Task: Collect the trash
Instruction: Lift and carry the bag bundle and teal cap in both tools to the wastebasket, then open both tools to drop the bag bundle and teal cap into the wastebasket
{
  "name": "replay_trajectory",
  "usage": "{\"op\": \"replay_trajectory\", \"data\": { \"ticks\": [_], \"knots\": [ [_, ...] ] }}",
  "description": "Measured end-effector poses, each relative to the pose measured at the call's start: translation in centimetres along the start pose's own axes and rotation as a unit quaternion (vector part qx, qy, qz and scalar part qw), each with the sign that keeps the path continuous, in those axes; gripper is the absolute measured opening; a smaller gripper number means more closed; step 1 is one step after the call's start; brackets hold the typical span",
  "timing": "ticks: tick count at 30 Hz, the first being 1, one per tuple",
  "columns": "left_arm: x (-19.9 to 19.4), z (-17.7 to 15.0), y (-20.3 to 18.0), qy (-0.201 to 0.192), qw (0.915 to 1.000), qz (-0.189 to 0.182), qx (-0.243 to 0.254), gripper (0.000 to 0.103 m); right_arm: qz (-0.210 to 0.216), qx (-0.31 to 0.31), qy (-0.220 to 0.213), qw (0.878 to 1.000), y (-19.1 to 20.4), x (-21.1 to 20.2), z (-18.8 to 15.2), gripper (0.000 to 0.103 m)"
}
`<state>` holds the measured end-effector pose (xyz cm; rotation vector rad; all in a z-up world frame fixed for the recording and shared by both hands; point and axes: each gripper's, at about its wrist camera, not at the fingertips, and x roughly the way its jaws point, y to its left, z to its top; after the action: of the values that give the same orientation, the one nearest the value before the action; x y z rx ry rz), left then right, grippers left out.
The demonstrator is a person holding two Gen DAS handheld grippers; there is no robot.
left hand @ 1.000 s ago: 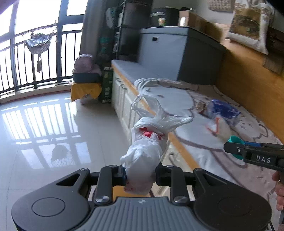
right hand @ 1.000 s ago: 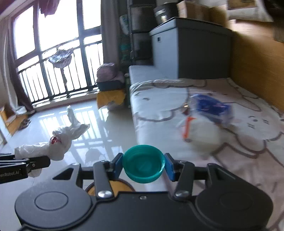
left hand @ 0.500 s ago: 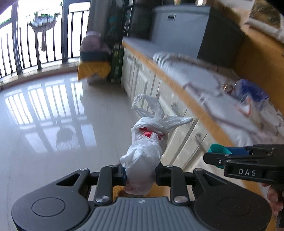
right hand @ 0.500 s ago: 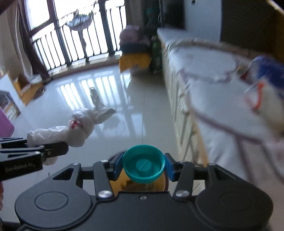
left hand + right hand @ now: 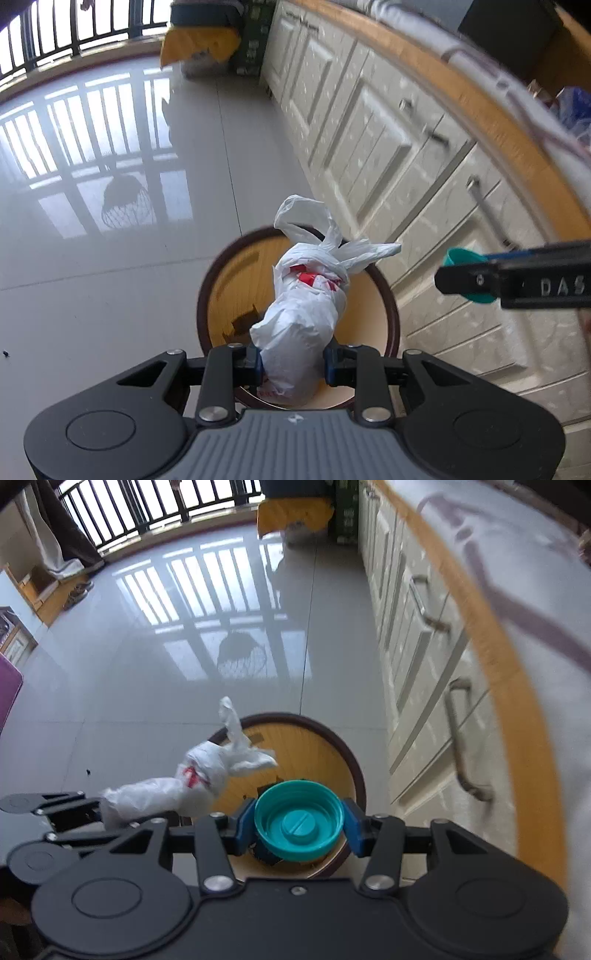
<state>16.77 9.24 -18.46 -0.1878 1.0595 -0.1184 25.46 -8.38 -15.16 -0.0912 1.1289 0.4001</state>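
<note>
A glossy tiled floor (image 5: 110, 258) is seen in both wrist views, with the window railing reflected in it. Along its right side a run of white cabinets (image 5: 388, 147) with metal handles is set, topped by a wooden edge (image 5: 491, 646) over which a pale printed cloth (image 5: 517, 572) is draped. At the far end of the cabinets a yellow-covered object (image 5: 199, 46) is placed on the floor. A round bin (image 5: 391, 314) with a dark rim and a wooden-looking inside is stood on the floor just beside the cabinets, and some dark scraps are lying at its bottom. The left hand-held gripper (image 5: 293, 363) is closed on a knotted white bag (image 5: 306, 314) with red print, which is held above the bin's opening, its tied ends pointed away from the camera. In the right wrist view the same bag (image 5: 177, 794) is seen over the near left rim of the bin (image 5: 332, 742). The right hand-held gripper (image 5: 297, 830) is clamped on a teal cap (image 5: 299, 825), its hollow side turned toward the camera, and the cap is held over the near part of the bin. In the left wrist view the cap (image 5: 461, 258) is glimpsed at the right edge, above the floor near the bin's right rim.
</note>
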Motion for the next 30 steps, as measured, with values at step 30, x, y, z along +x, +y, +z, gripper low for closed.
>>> {"op": "replay_trajectory", "data": {
  "ticks": [30],
  "knots": [
    [9.3,-0.5,3.0,0.046,0.9981,0.004,-0.041,0.03,0.002,-0.057,0.083,0.995,-1.7,11.0,-1.8,0.067]
  ]
}}
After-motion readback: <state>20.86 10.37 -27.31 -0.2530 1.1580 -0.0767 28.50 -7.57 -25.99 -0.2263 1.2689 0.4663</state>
